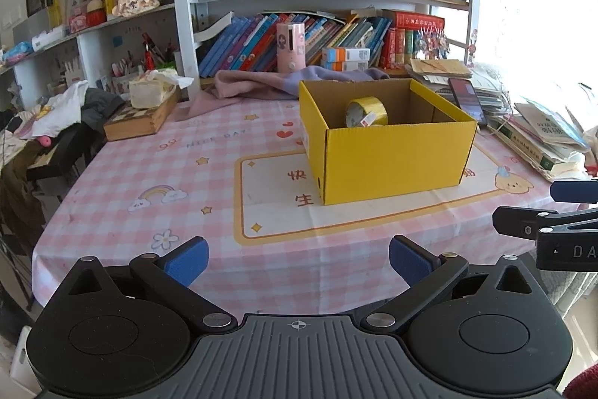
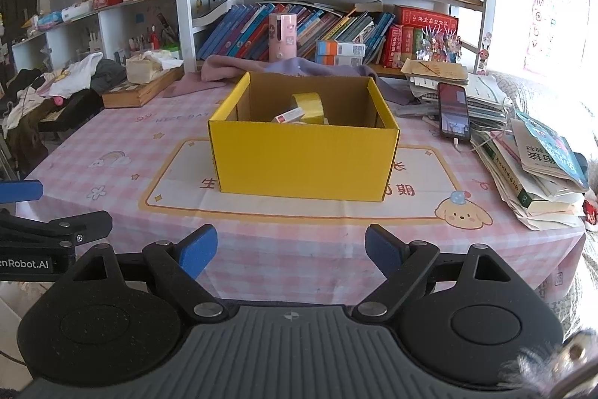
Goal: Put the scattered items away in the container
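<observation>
Yellow box [image 2: 304, 163] holds tape roll [image 2: 310, 107], small carton [image 2: 287, 116]; both tongs [image 1: 298, 258] [image 2: 291, 251] wide open, empty.

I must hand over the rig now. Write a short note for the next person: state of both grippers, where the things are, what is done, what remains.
Left gripper: open, empty, held back at the near table edge.
Right gripper: open, empty, beside it.
Yellow box: on the pink checked tablecloth, top open.
Inside: yellow tape roll and a small red-and-white box; the bottom of the box is hidden.
Done: those items are in.
Left: no loose small item shows on the cloth; check before stopping.
</observation>
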{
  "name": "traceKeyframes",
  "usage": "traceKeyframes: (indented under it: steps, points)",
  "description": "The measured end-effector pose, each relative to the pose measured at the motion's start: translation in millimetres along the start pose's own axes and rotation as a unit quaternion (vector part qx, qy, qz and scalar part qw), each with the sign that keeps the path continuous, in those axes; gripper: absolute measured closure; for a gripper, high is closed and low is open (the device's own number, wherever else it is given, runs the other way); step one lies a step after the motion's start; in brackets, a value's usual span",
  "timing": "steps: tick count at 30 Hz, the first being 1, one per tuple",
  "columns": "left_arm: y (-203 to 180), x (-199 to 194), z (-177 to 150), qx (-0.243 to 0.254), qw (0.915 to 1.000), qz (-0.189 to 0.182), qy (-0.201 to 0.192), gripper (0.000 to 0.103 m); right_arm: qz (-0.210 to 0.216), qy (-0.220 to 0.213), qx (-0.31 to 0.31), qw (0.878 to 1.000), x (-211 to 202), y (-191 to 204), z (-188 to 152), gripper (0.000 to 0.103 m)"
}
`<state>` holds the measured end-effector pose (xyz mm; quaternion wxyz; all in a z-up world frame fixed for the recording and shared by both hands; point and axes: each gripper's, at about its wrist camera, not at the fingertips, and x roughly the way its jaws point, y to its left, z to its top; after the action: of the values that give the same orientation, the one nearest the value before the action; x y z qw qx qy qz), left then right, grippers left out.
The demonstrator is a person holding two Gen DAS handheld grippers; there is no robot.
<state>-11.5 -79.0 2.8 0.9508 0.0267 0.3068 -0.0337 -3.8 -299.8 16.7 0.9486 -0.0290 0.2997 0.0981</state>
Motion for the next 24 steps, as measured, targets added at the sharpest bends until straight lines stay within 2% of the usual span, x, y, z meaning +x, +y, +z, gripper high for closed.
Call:
traceKeyframes:
  steps: [24]
  points:
    - [-0.4,4.5,1.3,-0.006,0.9999,0.007,0.008,0.0,-0.002,0.004,0.009,1.0,3.9,-11.4,3.6,0.015]
